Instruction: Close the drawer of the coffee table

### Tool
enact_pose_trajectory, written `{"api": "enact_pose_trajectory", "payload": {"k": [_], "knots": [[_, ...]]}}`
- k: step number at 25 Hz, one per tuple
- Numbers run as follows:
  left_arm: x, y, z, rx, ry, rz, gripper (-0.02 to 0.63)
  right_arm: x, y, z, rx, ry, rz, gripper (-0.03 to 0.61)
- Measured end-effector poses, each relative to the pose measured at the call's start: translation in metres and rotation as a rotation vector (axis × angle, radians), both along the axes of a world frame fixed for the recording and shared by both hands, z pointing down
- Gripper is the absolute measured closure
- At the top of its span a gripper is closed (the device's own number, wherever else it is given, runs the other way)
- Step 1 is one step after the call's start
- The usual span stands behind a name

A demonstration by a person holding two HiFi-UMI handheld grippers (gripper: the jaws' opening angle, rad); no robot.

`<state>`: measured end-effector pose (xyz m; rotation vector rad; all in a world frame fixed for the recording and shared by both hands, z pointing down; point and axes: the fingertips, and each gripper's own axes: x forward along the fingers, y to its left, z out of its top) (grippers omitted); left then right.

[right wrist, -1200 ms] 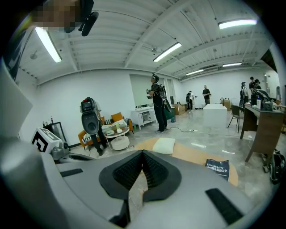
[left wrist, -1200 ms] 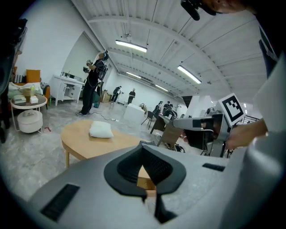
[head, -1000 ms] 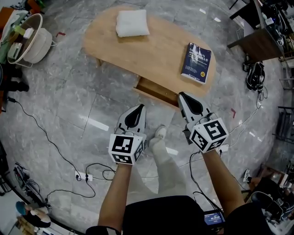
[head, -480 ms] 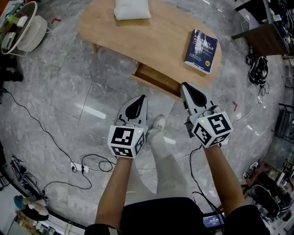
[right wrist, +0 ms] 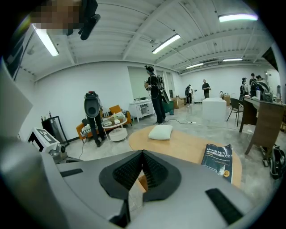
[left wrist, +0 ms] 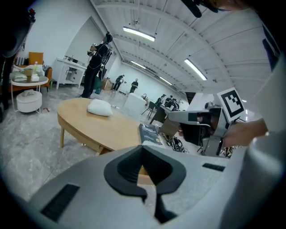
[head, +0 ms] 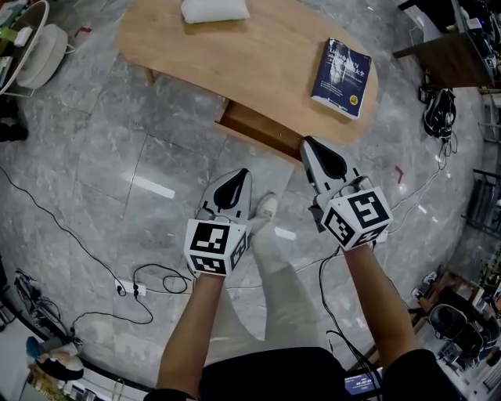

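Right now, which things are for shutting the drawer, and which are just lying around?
For the job: drawer, standing open; coffee table; right gripper, shut, nearest the drawer; left gripper, shut.

Just lying about: blue book; white pillow; floor cable.

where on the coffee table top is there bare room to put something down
The wide bare wood of the coffee table between the pillow and the book, plus its left end. Crowded: the near edge by the open drawer, where the right gripper hovers.
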<state>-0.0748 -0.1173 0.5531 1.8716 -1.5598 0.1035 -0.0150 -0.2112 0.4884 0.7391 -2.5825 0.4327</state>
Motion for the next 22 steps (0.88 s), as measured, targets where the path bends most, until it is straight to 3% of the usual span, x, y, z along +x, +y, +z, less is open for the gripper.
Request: {"api": "enact_pose_trajectory", "payload": {"k": [22], "knots": [[0.006,0.017,0.070,-0.022,0.030,-0.004,0.613,0.005,0.010,0.069,-0.033,0.013,0.015,0.565]]}}
